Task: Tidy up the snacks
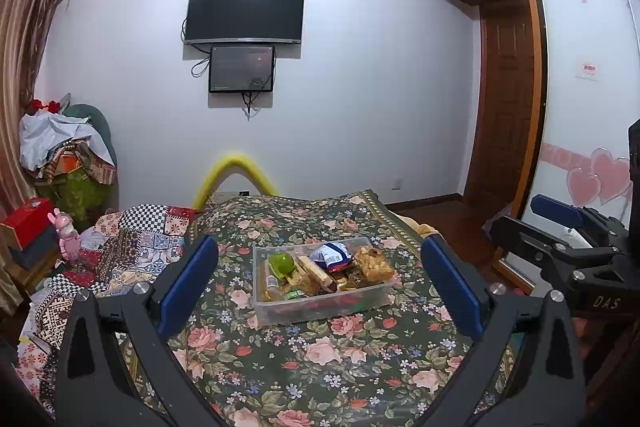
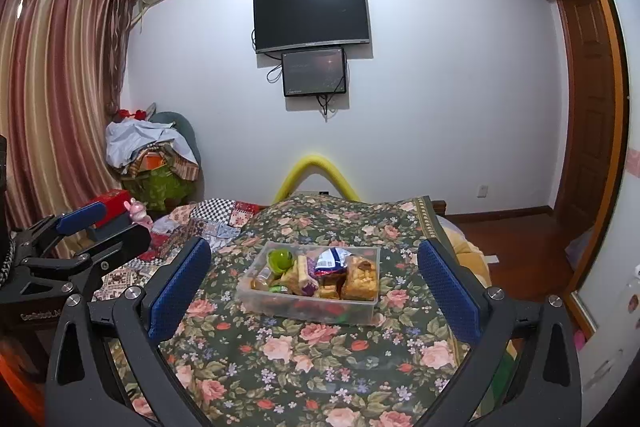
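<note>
A clear plastic bin (image 1: 320, 309) full of snacks sits on the floral cloth (image 1: 320, 367); it also shows in the right wrist view (image 2: 308, 305). In it lie a green cup (image 1: 281, 264), a blue-white bag (image 1: 333, 256), a golden snack pack (image 1: 374, 263) and wrapped bars (image 1: 316, 273). My left gripper (image 1: 320, 287) is open and empty, held back from the bin. My right gripper (image 2: 314, 287) is open and empty too, equally short of the bin. Each gripper shows at the edge of the other's view: the right one (image 1: 560, 239), the left one (image 2: 80, 239).
The surface drops off at its far edge (image 1: 296, 201), with a yellow padded bar (image 1: 236, 175) behind. A patchwork quilt (image 1: 120, 251) lies left, with a pink toy (image 1: 68, 235) and red box (image 1: 30, 221). A wardrobe (image 1: 580, 107) stands right.
</note>
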Demonstrator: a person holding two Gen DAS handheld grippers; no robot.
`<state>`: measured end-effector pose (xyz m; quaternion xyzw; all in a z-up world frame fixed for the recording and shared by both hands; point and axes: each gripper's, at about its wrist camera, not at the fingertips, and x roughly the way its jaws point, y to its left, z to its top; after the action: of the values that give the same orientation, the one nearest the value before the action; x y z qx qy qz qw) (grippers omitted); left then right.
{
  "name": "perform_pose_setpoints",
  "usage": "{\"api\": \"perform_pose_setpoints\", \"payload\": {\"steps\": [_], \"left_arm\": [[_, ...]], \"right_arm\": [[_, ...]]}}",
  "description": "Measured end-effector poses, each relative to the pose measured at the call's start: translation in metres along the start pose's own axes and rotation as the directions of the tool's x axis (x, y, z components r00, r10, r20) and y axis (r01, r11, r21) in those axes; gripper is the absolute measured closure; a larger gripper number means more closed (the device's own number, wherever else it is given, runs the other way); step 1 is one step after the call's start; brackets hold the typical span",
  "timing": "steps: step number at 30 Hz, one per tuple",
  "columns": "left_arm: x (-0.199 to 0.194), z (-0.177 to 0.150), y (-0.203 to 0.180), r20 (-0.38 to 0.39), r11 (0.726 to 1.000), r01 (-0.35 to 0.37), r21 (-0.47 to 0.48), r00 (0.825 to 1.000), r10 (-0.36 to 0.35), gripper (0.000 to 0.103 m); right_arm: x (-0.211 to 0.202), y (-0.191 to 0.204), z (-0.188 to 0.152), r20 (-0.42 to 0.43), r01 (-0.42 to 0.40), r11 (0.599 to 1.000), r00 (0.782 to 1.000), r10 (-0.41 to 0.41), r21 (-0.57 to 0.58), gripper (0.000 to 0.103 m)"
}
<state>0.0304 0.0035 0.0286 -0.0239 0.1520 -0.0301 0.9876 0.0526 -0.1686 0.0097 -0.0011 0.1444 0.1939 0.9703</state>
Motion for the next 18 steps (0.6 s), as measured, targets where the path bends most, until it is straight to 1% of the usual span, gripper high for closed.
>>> {"api": "perform_pose_setpoints", "payload": {"steps": [18], "left_arm": [[-0.0050, 0.0029, -0.0002, 0.006, 1.000, 0.019, -0.003, 1.000, -0.019, 0.000]], "right_arm": [[-0.0004, 0.0016, 0.0004, 0.005, 0.003, 1.000, 1.000, -0.003, 0.001, 0.000]]}}
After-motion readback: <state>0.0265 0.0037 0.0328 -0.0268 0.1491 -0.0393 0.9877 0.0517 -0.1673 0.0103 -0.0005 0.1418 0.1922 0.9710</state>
